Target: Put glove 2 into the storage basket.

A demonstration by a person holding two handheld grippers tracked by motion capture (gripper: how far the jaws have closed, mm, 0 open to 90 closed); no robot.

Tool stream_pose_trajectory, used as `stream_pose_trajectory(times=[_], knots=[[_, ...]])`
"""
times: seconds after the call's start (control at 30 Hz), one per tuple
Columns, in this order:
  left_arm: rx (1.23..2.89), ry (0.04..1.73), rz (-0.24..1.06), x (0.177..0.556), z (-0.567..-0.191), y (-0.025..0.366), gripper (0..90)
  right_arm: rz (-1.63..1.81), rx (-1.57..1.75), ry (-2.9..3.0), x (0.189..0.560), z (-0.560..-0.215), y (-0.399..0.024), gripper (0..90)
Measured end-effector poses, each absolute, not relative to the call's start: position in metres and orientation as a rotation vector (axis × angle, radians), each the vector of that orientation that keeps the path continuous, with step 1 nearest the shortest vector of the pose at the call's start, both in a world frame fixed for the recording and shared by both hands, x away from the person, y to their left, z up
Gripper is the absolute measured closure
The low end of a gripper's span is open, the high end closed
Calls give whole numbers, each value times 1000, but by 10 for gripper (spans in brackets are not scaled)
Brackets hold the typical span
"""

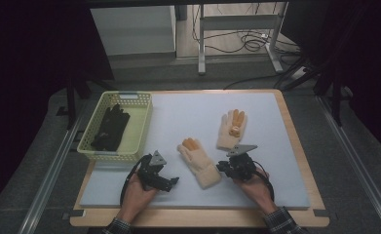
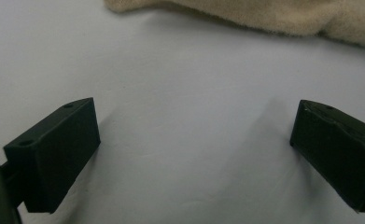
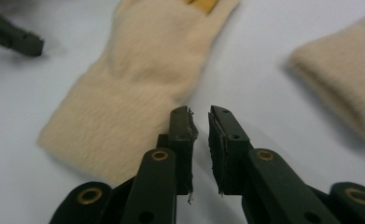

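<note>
Lying flat on the white worktop (image 1: 285, 161), the near cream glove (image 1: 200, 163) is flanked by both grippers. The right gripper (image 3: 201, 122) is held just beside its cuff, fingers nearly together with nothing between them. The left gripper (image 2: 194, 140) is kept wide apart over bare worktop.

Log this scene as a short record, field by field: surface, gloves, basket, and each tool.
surface: pale mat on a wooden table
near glove: cream glove lying flat between the two tools
far glove: second cream glove, orange fingertips, farther back
basket: pale green basket at left, dark gloves inside
left tool: jaws wide open over bare mat
right tool: jaws nearly closed, nothing between them, at the near glove's cuff edge
</note>
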State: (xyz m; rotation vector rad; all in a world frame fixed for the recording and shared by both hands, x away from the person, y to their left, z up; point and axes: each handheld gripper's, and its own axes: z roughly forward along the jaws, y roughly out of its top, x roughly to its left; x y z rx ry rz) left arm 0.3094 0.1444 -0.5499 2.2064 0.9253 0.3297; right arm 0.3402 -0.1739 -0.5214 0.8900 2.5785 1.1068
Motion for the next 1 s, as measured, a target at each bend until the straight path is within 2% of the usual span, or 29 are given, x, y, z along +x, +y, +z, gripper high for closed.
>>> stream_pose_trajectory(times=[0.57,1.0], knots=[[2206,925,331,309,-550,144,15,1181,766,2671,322,-532,-131,772],[2206,925,329,309,-550,144,15,1167,893,2510,349,-512,-174,682]])
